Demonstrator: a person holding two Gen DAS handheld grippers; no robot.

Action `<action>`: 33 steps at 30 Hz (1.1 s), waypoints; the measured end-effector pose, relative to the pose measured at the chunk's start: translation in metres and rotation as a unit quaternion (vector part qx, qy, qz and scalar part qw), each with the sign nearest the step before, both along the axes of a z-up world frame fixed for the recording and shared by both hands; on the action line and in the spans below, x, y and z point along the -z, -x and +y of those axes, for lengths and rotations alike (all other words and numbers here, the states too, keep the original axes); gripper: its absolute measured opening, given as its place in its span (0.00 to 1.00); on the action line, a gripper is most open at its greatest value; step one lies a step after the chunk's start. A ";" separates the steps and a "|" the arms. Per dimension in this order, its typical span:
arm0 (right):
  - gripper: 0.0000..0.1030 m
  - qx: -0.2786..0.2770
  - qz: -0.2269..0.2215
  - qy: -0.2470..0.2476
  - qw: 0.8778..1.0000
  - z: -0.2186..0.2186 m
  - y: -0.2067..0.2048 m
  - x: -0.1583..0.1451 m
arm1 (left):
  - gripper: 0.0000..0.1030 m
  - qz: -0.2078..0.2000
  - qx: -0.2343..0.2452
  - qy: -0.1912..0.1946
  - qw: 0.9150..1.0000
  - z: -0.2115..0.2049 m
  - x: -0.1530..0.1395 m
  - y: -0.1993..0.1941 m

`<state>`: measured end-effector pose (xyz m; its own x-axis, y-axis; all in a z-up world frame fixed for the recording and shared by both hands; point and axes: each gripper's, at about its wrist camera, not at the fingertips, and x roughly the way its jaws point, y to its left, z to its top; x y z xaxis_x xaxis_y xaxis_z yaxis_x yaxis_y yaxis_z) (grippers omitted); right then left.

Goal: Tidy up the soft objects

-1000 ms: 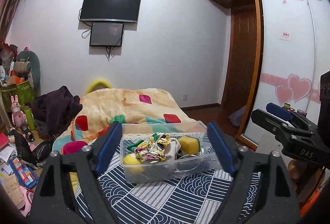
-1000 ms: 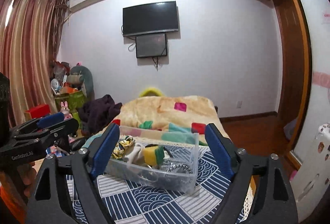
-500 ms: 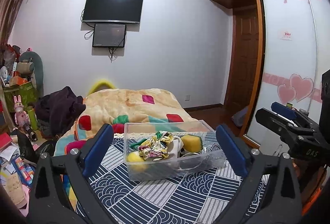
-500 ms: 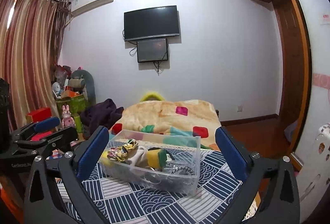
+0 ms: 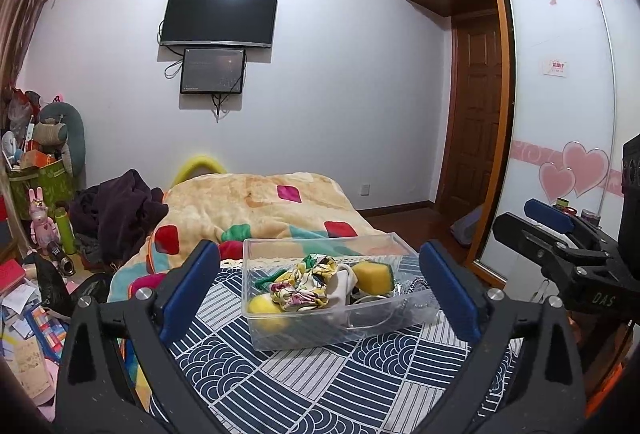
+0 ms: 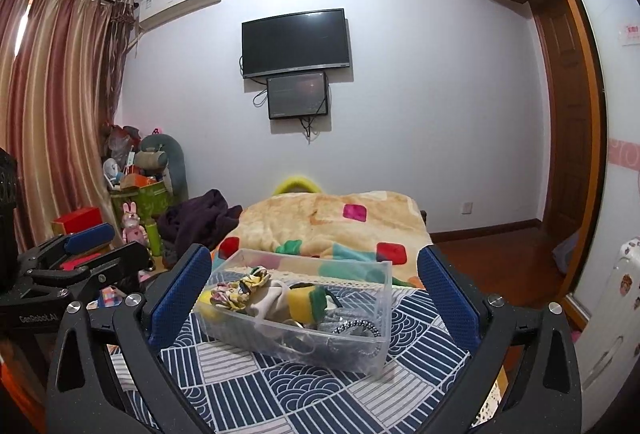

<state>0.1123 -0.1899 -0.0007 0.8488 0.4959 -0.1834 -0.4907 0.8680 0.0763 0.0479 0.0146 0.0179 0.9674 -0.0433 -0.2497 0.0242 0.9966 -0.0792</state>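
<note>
Item: clear plastic bin point(image 5: 332, 330), on patterned cloth point(image 5: 280, 386), 12 o'clock of both tools. Contents: floral scrunchie point(image 5: 306, 284), yellow sponge point(image 5: 374, 276), yellow ball point(image 5: 262, 308). Left gripper point(image 5: 320, 290), right gripper point(image 6: 314, 292): spread wide, empty. Step, apparently: approach. Next: descend onto one soft piece.

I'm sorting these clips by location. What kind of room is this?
Most likely a home bedroom: a bed under a patchwork blanket, a wall-mounted TV, and a sliding-door wardrobe.
</note>
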 end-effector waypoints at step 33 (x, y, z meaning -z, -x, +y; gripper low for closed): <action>1.00 -0.003 0.000 -0.003 1.000 -0.001 0.003 -0.002 | 1.00 -0.008 0.002 -0.006 1.000 -0.004 -0.004 0.005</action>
<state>0.1095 -0.1912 0.0009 0.8455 0.5024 -0.1808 -0.4961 0.8644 0.0815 0.0431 0.0108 0.0221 0.9711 -0.0431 -0.2347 0.0284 0.9974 -0.0659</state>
